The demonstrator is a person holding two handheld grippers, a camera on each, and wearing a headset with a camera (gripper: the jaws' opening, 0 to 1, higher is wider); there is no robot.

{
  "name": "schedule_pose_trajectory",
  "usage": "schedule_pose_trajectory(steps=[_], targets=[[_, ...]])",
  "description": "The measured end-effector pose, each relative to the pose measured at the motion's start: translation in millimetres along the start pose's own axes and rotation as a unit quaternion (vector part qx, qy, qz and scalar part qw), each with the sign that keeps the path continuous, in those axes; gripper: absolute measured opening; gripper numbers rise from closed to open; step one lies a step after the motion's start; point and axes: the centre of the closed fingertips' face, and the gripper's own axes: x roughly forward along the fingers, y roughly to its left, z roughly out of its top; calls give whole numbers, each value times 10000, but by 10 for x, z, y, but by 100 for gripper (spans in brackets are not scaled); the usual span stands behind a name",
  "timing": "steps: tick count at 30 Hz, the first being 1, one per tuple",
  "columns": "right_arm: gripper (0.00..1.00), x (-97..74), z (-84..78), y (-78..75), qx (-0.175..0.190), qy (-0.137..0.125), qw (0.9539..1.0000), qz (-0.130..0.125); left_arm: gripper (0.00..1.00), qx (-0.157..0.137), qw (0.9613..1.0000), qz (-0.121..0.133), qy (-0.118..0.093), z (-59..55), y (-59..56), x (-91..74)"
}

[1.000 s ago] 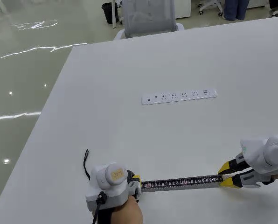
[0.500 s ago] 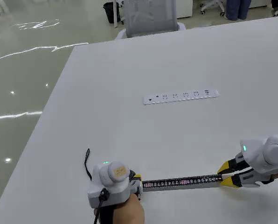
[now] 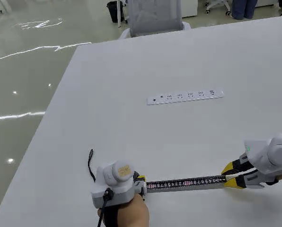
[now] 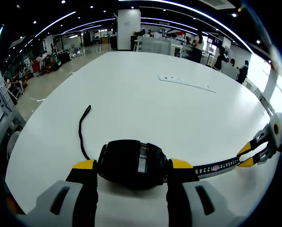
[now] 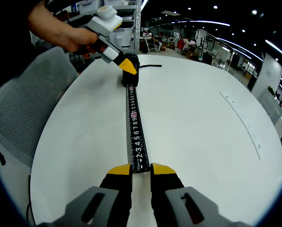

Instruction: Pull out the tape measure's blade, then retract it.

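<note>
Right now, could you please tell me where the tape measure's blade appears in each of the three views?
Head view: the blade runs along the bottom, from the left gripper to the right gripper.
Left gripper view: the blade sits lower right, leaving the case.
Right gripper view: the blade runs up the centre, from the jaws to the case.
Shared landmark: the white power strip.

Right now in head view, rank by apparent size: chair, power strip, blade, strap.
1. Chair, cut off by the frame's top.
2. Power strip and blade: alike in length, no ranking; the blade lies nearer the camera.
3. Strap.
</note>
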Motion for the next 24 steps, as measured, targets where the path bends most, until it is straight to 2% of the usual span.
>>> schedule_pose_trajectory(steps=[24], targets=[[13,66,71,7,-60,-14,10000,74,54,-10,10000,-48,18,1,-3,2]])
